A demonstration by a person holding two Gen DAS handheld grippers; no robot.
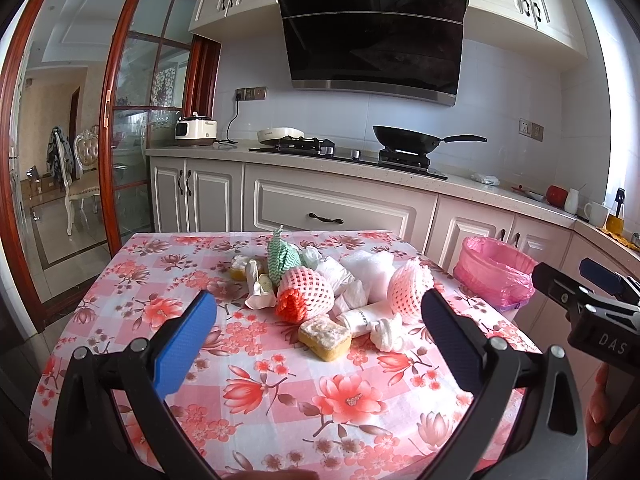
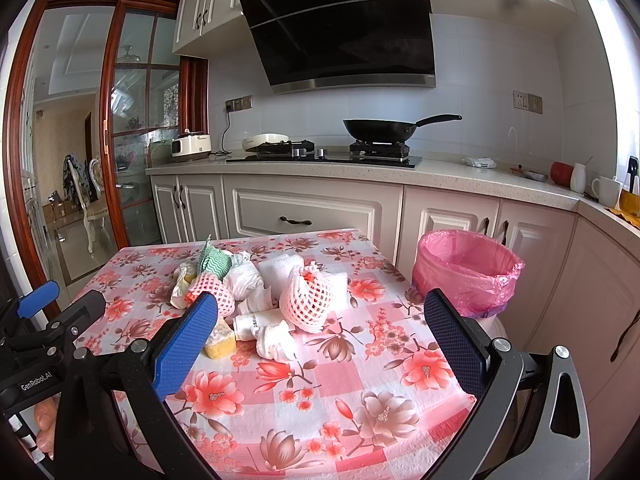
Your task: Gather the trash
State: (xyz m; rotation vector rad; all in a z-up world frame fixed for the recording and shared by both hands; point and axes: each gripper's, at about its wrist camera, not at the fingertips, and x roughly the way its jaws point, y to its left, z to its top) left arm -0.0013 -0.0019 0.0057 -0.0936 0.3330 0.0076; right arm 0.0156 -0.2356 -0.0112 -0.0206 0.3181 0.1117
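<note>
1. My left gripper (image 1: 318,328) hovers above the flowered counter (image 1: 280,392), its blue fingers (image 1: 186,344) spread wide and gripping nothing.
2. My right gripper (image 2: 320,336) hangs alongside, equally wide and empty.
3. The trash pile (image 1: 320,288) sits mid-counter: 2 pink foam nets (image 1: 306,292), crumpled white wrappers (image 1: 352,292), a green zigzag cloth (image 1: 282,256) and a yellow sponge (image 1: 325,336) nearest me.
4. The pink-lined bin (image 2: 466,270) stands just beside the counter's right edge.
</note>
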